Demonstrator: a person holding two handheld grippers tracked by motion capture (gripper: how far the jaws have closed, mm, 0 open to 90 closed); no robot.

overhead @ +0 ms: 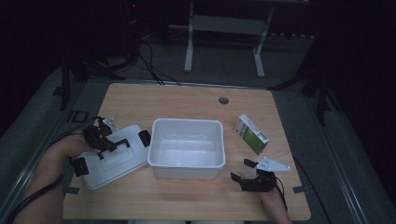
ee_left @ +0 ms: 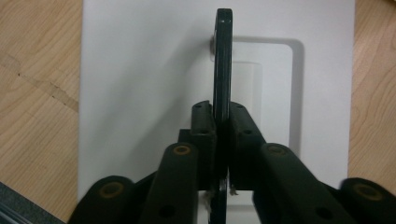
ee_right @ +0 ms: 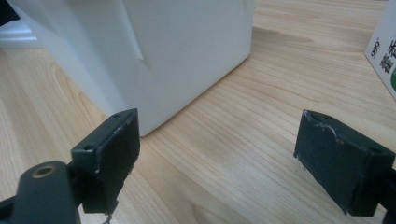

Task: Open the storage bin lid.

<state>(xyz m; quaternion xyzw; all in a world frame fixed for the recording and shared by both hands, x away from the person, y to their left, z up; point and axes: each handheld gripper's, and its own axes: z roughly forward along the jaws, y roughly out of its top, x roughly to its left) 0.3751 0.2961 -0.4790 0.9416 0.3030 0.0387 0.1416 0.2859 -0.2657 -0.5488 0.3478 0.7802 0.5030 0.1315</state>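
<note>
The white lid (overhead: 114,156) is seen lying flat on the table (overhead: 187,198), at about nine o'clock from the open white bin (overhead: 187,147) and just beside it. Its black handle (ee_left: 222,60) is pinched between the pads of the left gripper (overhead: 103,140), though the clamp looks light. If the lid is lifted on so thin a hold, it could be tilted, slipped free, or knocked against the bin's rim. The right gripper (overhead: 246,171) is held released, jaws wide apart and empty, at five o'clock from the bin. On the green-and-white box (overhead: 252,134), at three o'clock, "999" is read; the rest is cut off.
</note>
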